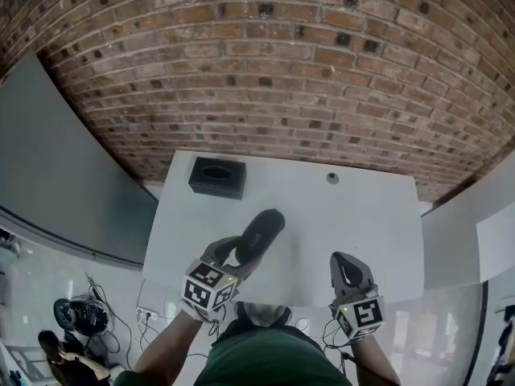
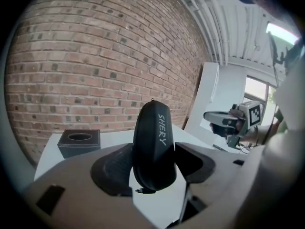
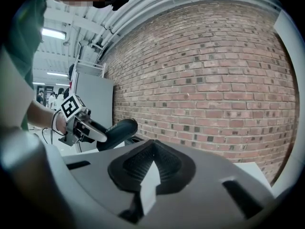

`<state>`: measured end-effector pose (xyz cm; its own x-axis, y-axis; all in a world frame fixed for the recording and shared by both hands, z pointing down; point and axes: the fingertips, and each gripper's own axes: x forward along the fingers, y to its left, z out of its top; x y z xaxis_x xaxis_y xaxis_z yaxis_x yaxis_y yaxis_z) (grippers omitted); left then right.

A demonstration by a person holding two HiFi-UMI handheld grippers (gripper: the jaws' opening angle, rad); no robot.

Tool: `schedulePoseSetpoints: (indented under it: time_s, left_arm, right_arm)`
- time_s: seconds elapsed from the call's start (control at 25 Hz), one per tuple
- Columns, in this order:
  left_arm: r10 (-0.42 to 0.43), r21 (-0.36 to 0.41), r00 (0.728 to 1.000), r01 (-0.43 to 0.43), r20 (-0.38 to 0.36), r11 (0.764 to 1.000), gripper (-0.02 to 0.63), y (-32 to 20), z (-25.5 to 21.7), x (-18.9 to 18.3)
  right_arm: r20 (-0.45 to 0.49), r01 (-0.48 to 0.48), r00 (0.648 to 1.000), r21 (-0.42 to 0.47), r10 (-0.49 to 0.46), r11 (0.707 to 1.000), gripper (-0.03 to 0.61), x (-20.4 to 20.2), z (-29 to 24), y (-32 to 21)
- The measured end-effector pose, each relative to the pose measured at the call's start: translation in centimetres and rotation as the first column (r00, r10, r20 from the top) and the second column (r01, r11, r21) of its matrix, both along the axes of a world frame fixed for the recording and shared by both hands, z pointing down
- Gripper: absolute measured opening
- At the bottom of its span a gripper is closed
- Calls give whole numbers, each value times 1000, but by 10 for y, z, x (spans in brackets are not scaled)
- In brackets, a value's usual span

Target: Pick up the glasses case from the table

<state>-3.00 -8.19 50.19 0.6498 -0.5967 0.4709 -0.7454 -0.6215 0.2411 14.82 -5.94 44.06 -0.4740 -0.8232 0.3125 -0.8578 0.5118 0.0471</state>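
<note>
The black oval glasses case [image 1: 260, 233] is off the white table [image 1: 354, 215], tilted up and away from me, with my left gripper [image 1: 241, 252] shut on its near half. In the left gripper view the case [image 2: 153, 147] stands on edge between both pads, white lettering on its side, its near end hanging past the jaws. My right gripper [image 1: 344, 265] hovers at the table's near right edge, jaws together with nothing between them. The right gripper view shows the pads [image 3: 143, 163] meeting and the held case [image 3: 116, 130] off to the left.
A black tissue box [image 1: 217, 177] sits at the table's far left corner. A small round object [image 1: 332, 178] lies near the far edge. A brick wall [image 1: 265, 71] stands behind the table, white panels flank it, and cables lie on the floor at the left.
</note>
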Motion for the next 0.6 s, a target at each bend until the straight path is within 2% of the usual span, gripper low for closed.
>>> schedulePoseSetpoints:
  time_s: [0.6]
  left_arm:
    - [-48, 149, 998, 54, -44, 987, 267, 9, -61, -18]
  right_arm:
    - [6, -2, 1000, 29, 2, 1000, 0, -5, -16, -7]
